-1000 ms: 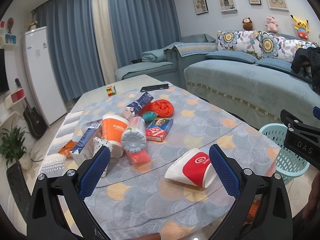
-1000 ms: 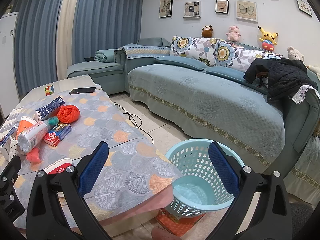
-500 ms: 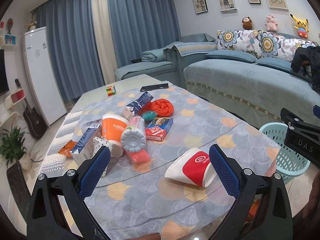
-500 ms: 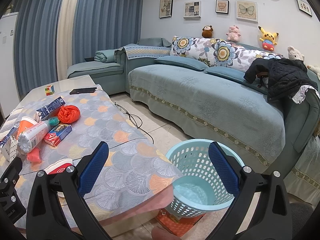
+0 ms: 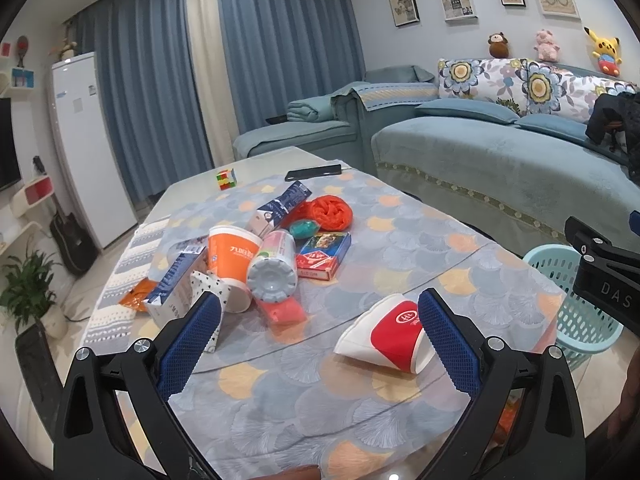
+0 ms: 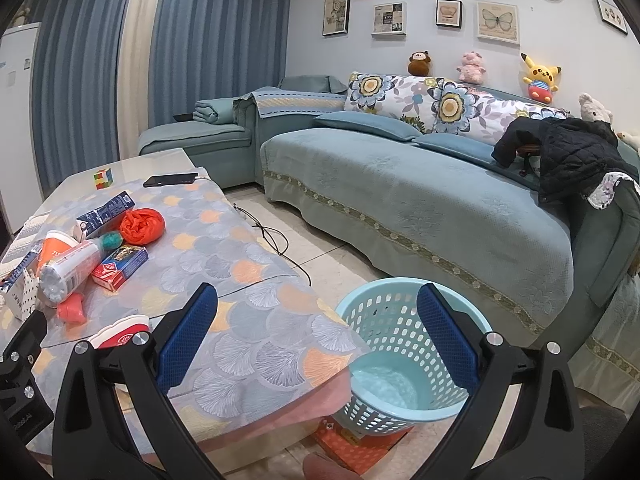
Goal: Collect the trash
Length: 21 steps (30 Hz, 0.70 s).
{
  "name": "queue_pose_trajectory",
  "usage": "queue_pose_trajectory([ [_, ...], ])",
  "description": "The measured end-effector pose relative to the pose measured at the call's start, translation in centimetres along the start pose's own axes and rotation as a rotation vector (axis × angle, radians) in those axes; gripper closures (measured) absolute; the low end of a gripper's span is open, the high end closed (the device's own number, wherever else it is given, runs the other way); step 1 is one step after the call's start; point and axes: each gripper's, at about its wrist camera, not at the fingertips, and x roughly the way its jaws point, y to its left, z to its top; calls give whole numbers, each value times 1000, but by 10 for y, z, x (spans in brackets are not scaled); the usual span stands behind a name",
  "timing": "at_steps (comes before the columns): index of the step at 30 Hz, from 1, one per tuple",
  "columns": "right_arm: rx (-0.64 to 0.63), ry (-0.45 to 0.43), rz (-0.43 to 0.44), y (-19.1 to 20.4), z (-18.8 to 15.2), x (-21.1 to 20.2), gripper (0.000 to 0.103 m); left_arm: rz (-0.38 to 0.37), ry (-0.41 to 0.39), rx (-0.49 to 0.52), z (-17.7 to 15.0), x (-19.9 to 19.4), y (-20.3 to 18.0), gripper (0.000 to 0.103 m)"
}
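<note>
A heap of trash lies on the patterned table: an orange cup, a plastic bottle on its side, a red and blue box, milk cartons, an orange bag. A red and white paper cup lies on its side nearer me. My left gripper is open and empty above the table, the cup just inside its right finger. My right gripper is open and empty, over the table's corner and the light blue basket on the floor.
A phone and a puzzle cube lie at the table's far end. A teal sofa runs along the right with a black jacket. A cable lies on the floor tiles. A fridge stands far left.
</note>
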Motion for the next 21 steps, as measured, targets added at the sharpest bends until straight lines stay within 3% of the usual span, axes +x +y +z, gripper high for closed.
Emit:
queue_pose_trajectory([
  [16,-5,9,19,2,-1,1,8,6,12,0,-1,1,0,7],
  [21,1,25,91,1,-1,2,8,20,32,0,-3,6,2,7],
])
